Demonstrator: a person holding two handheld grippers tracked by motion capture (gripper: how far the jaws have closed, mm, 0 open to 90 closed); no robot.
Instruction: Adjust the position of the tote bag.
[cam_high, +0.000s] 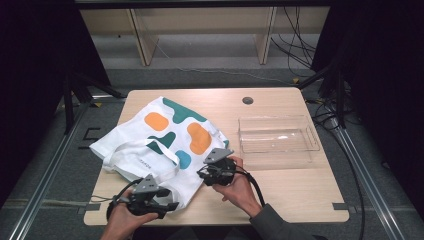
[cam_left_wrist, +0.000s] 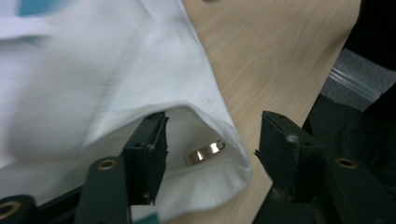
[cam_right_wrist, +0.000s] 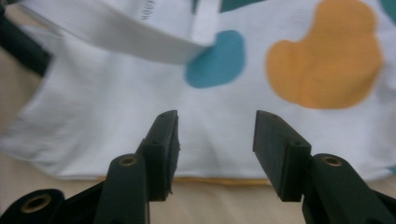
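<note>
A white tote bag (cam_high: 150, 145) with orange and teal blobs lies flat on the left half of the wooden table (cam_high: 295, 190), its straps (cam_high: 127, 160) folded over it. My left gripper (cam_high: 172, 206) is open at the bag's near corner. In the left gripper view the bag's hem (cam_left_wrist: 219, 126) curls between the open jaws (cam_left_wrist: 212, 135), and a small gold-coloured metal ring (cam_left_wrist: 205, 151) shows inside the fold. My right gripper (cam_high: 201, 174) is open at the bag's right edge. Its own view (cam_right_wrist: 215, 128) looks along the jaws over the bag's hem (cam_right_wrist: 210, 168), a teal blob (cam_right_wrist: 217, 60) and a strap (cam_right_wrist: 140, 35).
A clear plastic tray (cam_high: 277, 142) stands on the right half of the table. A round cable hole (cam_high: 247, 100) sits near the far edge. Wooden shelving (cam_high: 200, 30) and loose cables (cam_high: 300, 50) lie beyond the table.
</note>
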